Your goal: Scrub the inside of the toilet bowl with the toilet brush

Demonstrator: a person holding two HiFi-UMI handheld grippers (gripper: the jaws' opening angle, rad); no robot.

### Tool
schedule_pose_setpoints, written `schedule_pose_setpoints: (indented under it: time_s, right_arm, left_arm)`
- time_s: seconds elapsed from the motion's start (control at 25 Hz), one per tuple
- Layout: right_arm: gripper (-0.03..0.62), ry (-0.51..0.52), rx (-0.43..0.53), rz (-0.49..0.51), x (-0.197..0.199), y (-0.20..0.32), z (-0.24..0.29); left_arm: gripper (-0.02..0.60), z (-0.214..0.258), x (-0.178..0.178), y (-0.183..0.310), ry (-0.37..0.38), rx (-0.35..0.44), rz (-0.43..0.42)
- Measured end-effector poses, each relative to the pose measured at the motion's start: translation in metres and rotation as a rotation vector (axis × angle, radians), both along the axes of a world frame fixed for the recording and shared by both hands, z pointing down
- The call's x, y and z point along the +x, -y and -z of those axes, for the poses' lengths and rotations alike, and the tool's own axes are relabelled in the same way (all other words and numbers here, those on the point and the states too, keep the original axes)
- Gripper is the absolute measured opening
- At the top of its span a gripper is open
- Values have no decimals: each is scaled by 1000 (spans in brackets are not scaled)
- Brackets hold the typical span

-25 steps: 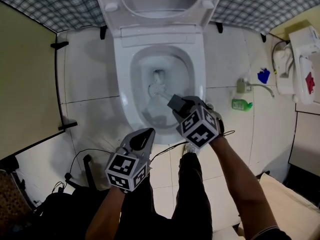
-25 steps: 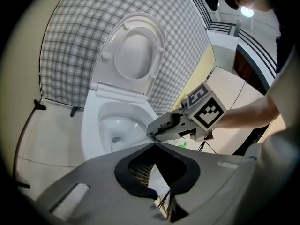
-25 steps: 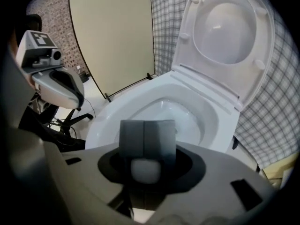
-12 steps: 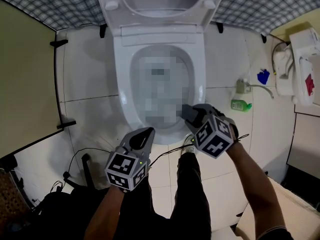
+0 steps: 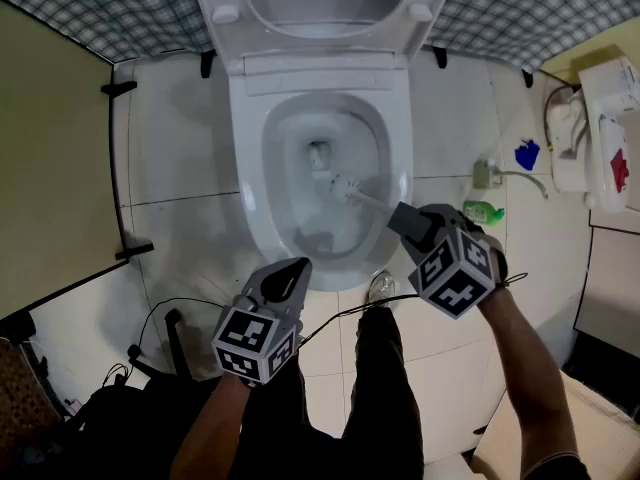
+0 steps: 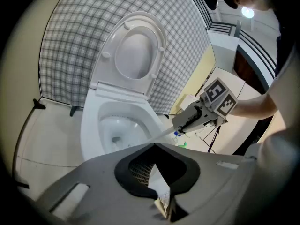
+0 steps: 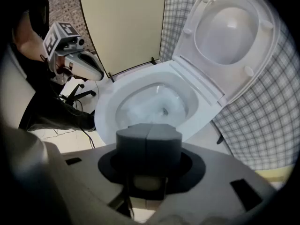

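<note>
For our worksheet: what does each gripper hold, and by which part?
The right gripper clamps the white long-handled toilet brush by its handle end; left gripper holds nothing.

A green bottle is seen on the white floor tiles, just beside a small valve with a thin hose. A small blue item is placed a little further off. A checked wall is shown behind, and a beige partition is fixed along one side. Black cables are strewn on the floor below it. A white fixture with a red mark is mounted opposite.
</note>
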State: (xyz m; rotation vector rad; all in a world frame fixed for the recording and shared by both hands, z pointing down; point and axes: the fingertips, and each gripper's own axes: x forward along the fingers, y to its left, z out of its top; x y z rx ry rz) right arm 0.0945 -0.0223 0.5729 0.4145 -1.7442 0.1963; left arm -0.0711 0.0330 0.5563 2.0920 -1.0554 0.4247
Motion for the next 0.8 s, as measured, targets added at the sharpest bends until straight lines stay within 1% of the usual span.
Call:
schedule_pose_setpoints:
  time_s: [0.24,0.4,0.52,0.8]
  right_arm:
    - [175,-41,-24,-28,-17,25,-45]
    - [174,-64,-18,-31,-28,46,-58]
    - [173,-69,7,-35,-26,59,-49]
    - [172,-67,80,-87,-1,90,-11]
  left_arm:
    - [9,0,-3,1,-8,-1,10]
    - [9,-4,-13,3,-11,-9,38]
    - [9,-5,-18,4,-18,-9,54]
    - [9,-2,-21,12,-23,-3,53]
